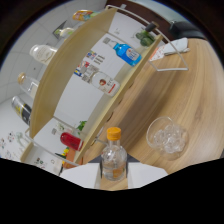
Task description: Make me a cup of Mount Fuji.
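Tilted sideways, jaws gripping orange-capped bottle (113,159), ice bowl (167,136) beside

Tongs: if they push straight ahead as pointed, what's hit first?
Likely the small clear bottle with the orange cap, standing just ahead of the tongs on the wooden counter. Depth is unclear; beyond it comes the wooden shelf.

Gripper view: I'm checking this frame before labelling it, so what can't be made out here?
- Tongs: the black lower edge cuts them off.
- Clear glass bottle with orange cap: base cut off by that edge; label unreadable.
- Shelf bottles, e.g. blue bottle: labels too small.
- Clear glass bowl: contents indistinct.
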Available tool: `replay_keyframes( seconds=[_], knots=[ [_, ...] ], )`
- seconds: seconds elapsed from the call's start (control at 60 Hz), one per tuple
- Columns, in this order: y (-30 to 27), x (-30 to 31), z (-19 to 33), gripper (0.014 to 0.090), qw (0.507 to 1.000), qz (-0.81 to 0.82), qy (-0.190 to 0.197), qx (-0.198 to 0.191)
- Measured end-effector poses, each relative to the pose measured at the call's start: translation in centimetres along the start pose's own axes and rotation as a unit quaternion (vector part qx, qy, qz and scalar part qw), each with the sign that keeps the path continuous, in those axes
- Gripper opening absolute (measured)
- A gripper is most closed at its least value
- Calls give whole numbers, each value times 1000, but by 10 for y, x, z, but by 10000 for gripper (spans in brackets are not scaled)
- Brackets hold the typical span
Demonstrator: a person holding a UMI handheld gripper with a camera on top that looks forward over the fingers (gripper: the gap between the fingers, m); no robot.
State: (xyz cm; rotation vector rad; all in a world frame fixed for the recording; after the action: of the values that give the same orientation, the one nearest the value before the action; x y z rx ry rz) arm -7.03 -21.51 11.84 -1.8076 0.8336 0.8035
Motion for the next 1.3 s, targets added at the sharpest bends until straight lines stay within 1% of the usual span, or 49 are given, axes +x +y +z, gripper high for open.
replay_keyframes(
  seconds=[0.183,0.333,0.367,0.417,0.517,0.6,0.683,0.817,0.917,1.017,1.083,1.167,1.2,1.3],
  knots=[
    [-8,-7,6,349,980,189,-58,-5],
    [-18,-6,10,350,937,335,-100,-9],
    [-21,-4,10,351,928,358,-105,-6],
    [-22,-5,10,351,916,383,-117,-11],
    [-26,-5,8,351,901,414,-131,-11],
    [-23,-4,9,350,900,416,-128,-13],
    [-25,-5,8,352,906,404,-124,-7],
    [-31,-20,-1,353,943,312,-117,12],
    [-33,-42,-13,354,977,187,-102,31],
    [-34,-73,-24,355,994,43,-89,52],
    [-27,-94,-27,353,993,-59,-75,66],
    [-13,-107,-24,352,978,-184,-50,83],
    [-4,-108,-19,353,970,-227,-38,80],
    [40,-98,3,352,949,-312,-19,47]
  ],
)
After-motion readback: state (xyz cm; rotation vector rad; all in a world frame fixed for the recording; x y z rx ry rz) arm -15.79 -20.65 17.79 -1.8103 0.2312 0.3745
